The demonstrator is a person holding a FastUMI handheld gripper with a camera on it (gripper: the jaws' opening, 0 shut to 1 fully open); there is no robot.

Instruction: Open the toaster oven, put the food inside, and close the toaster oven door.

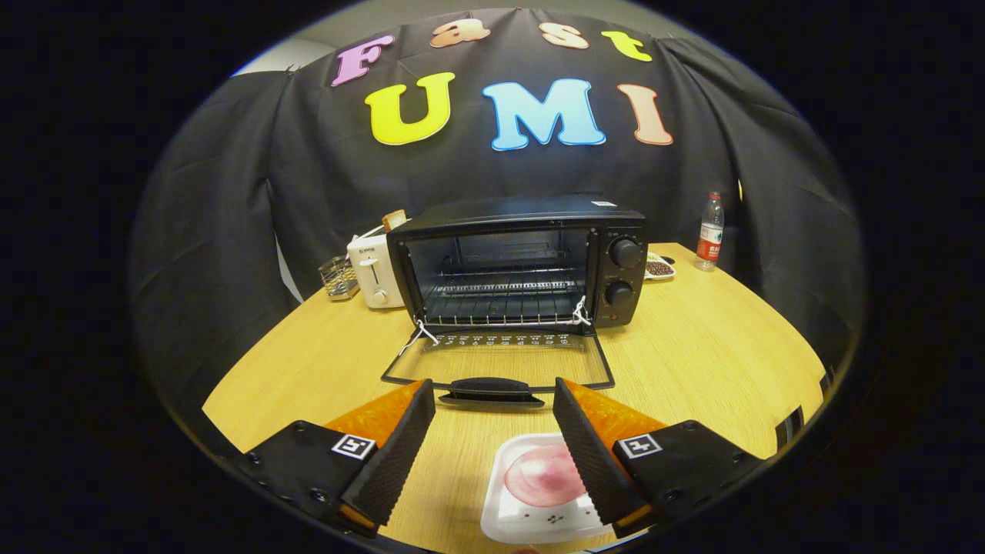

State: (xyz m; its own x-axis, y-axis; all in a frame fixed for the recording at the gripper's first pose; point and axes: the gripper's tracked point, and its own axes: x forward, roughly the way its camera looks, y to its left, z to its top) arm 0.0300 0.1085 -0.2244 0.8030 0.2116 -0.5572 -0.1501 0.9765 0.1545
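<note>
A black toaster oven (531,261) stands on the wooden table (716,354) with its glass door (500,358) folded down flat toward me. The door's dark handle (491,391) lies just ahead of my fingertips. The wire rack (504,296) inside is bare. A white tray holding pink food (539,485) rests on the table below and between my fingers, partly covered by the right finger (592,454). My gripper (492,400) is open with nothing between its fingers, hovering above the tray and short of the door.
A white pop-up toaster (373,269) with bread sticking out and a small wire basket (338,275) stand left of the oven. A dish of dark bits (659,268) and a plastic bottle (710,231) sit to its right, near the back.
</note>
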